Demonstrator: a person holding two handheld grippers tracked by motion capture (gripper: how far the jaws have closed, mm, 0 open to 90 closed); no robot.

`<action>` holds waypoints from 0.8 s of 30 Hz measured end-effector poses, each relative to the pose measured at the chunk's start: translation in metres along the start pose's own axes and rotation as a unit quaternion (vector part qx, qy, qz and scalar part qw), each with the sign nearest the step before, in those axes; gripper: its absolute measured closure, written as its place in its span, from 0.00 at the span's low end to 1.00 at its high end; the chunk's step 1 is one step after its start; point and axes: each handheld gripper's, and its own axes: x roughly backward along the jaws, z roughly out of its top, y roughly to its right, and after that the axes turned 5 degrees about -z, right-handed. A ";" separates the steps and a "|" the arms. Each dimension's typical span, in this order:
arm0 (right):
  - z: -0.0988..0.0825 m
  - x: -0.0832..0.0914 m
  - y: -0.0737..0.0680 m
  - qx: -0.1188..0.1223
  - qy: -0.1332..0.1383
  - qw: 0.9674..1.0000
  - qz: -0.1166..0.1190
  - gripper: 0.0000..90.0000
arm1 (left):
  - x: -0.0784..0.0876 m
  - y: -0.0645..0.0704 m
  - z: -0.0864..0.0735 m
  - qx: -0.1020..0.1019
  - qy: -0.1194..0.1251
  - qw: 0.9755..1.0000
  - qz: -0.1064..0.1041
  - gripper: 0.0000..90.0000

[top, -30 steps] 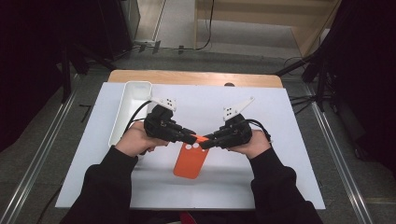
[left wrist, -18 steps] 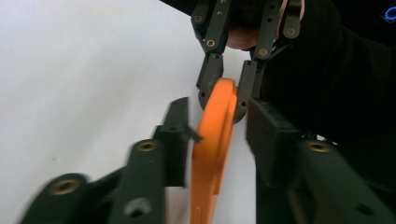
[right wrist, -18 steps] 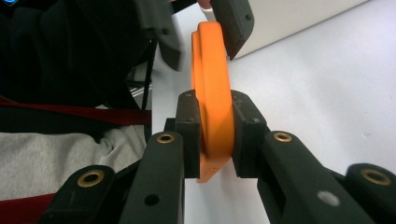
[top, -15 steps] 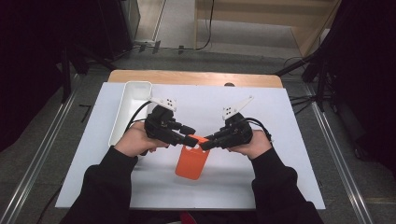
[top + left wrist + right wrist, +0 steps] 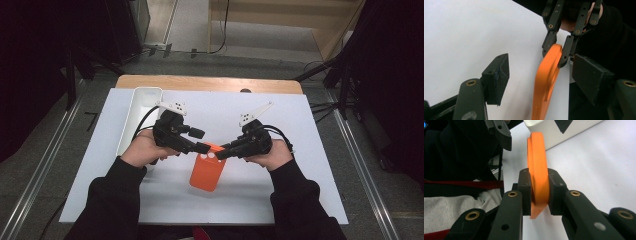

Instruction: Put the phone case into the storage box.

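Left tool (image 5: 541, 75) just opened; orange case (image 5: 537, 170) clamped in right tool (image 5: 539, 192).

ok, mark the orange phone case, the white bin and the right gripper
orange phone case (image 5: 206, 173): high view, flat back face.
white bin (image 5: 145, 92): high view, far rim.
right gripper (image 5: 538, 192): right gripper view, midway between its fingertips, clamped on the case.

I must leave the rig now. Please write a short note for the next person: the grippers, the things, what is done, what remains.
Right gripper: shut on the edge of the orange case, which it holds over the white mat.
Left gripper: jaws have just been opening; they stand on either side of the case and do not touch it.
White tray: far left on the mat.
Done: left grip released, so the right gripper alone holds the case.
Left: probably to place the case, perhaps in the tray.
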 end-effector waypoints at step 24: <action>-0.001 0.014 0.001 -0.083 -0.004 0.995 -0.061 0.82 | 0.012 -0.003 0.001 0.011 0.037 0.996 0.081 0.34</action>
